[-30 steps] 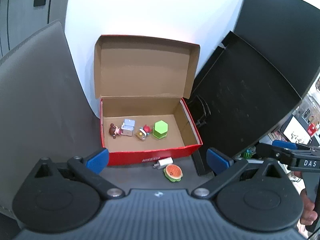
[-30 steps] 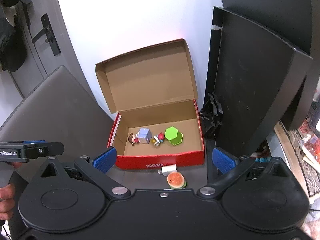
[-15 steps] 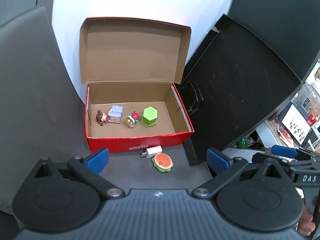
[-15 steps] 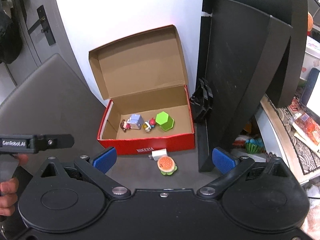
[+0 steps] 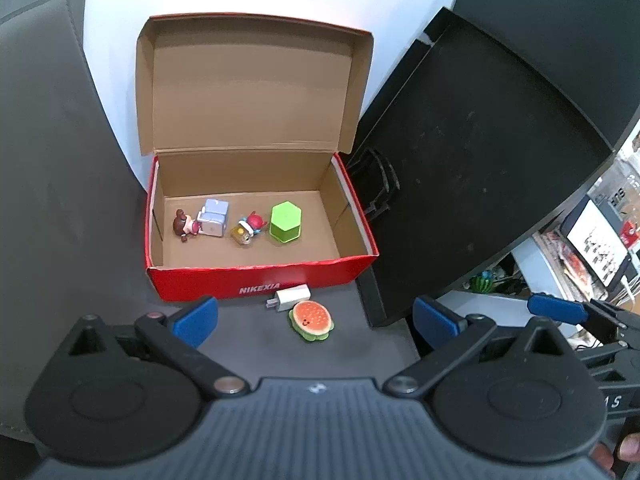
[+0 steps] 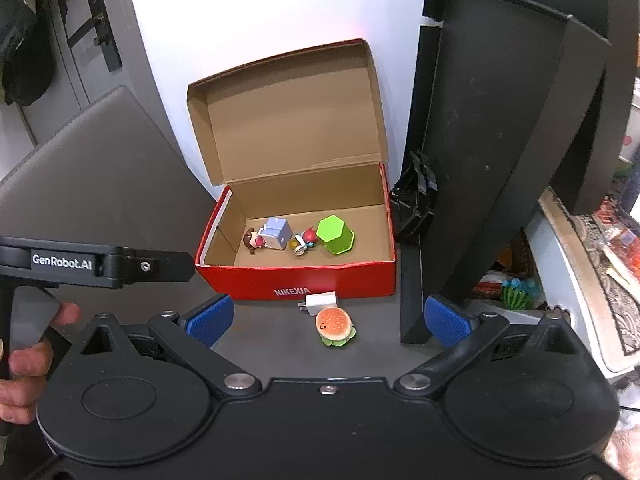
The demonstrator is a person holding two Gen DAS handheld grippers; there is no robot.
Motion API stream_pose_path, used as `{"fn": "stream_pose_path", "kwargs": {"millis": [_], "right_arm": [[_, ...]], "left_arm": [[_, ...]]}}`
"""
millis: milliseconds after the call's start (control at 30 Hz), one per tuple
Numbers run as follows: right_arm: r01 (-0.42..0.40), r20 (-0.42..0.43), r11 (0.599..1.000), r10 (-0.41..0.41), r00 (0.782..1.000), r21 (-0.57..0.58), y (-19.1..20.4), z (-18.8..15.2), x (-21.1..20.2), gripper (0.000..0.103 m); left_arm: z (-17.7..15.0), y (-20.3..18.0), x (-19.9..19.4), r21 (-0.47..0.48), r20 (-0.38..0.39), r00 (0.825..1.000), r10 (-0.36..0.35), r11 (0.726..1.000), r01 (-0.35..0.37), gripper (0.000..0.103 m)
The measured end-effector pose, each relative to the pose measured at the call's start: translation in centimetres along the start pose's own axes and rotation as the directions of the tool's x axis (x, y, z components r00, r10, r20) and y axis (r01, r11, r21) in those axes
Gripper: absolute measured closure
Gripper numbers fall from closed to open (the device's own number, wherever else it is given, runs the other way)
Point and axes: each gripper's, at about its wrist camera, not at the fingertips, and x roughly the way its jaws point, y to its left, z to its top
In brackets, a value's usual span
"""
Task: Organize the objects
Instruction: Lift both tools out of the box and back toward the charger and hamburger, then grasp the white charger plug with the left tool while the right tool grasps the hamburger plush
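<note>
Lying before both wide-open, empty hand-held grippers [image 5: 314, 320] [image 6: 328, 320]: burger toy [image 5: 311, 321] (smiling face).

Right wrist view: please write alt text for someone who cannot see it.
An open red shoebox holds a green hexagonal block, a pale blue cube and two small figurines, while a burger toy and a white charger plug lie on the dark table in front. The open right gripper frames them, empty.
</note>
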Motion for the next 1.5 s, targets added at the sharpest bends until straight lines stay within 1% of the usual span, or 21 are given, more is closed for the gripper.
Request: {"fn": "stream_pose_path", "kwargs": {"millis": [200,233,300,600,800,900,1000,1100,1200,1233,1333,1500], "right_arm": [[0.024,-0.009,1.0,-0.024,1.0,-0.013,0.0,-0.1,1.3,0.0],[0.027,-0.011,1.0,-0.027,1.0,-0.015,-0.1,-0.2,1.5,0.0],[0.029,-0.019,0.999,-0.029,0.999,-0.013,-0.2,-0.3,2.0,0.0],[0.023,-0.055,0.999,-0.025,0.998,-0.039,-0.5,-0.4,4.8,0.0],[0.022,-0.071,0.997,-0.027,0.997,-0.072,-0.4,-0.5,6.6,0.003],[0.021,-0.085,0.997,-0.027,0.996,-0.069,-0.8,-0.6,7.5,0.004],[0.025,-0.101,0.996,-0.033,0.994,-0.082,-1.1,-0.6,8.6,0.008],[0.036,-0.124,0.994,-0.049,0.991,-0.106,-1.3,-0.5,9.8,0.008],[0.029,-0.147,0.99,-0.05,0.988,-0.141,-1.3,-0.4,10.9,0.009],[0.027,-0.155,0.987,-0.051,0.987,-0.157,-1.2,-0.4,11.3,0.011],[0.018,-0.182,0.982,-0.053,0.982,-0.189,-1.2,-0.5,12.5,0.015],[0.007,-0.224,0.97,-0.064,0.973,-0.244,-1.4,-0.8,14.5,0.016]], "left_arm": [[0.1,0.3,1.3,0.003,-0.019,1.0,0.013,1.0,-0.013,0.0],[0.1,0.3,1.7,0.022,-0.03,1.0,0.003,1.0,-0.002,0.0],[0.1,0.3,2.3,0.022,-0.041,0.999,0.003,1.0,-0.003,0.0],[0.2,0.7,5.0,-0.006,-0.078,0.996,0.036,0.999,-0.036,0.0],[0.3,0.9,7.1,-0.037,-0.101,0.994,0.033,0.999,-0.037,0.0],[0.2,1.0,8.3,-0.051,-0.125,0.992,0.026,0.998,-0.033,0.001],[0.0,1.2,9.7,-0.077,-0.166,0.986,0.013,0.997,-0.027,0.001],[-0.2,1.4,11.1,-0.107,-0.198,0.98,-0.001,0.994,-0.02,0.003],[-0.4,1.7,12.5,-0.134,-0.219,0.976,-0.008,0.991,-0.022,0.003],[-0.4,1.8,12.8,-0.16,-0.219,0.976,0.02,0.985,-0.056,0.003],[-0.4,2.1,14.0,-0.168,-0.227,0.973,0.031,0.983,-0.071,0.004],[-0.5,2.5,15.8,-0.192,-0.254,0.966,0.039,0.977,-0.089,0.01]]}}
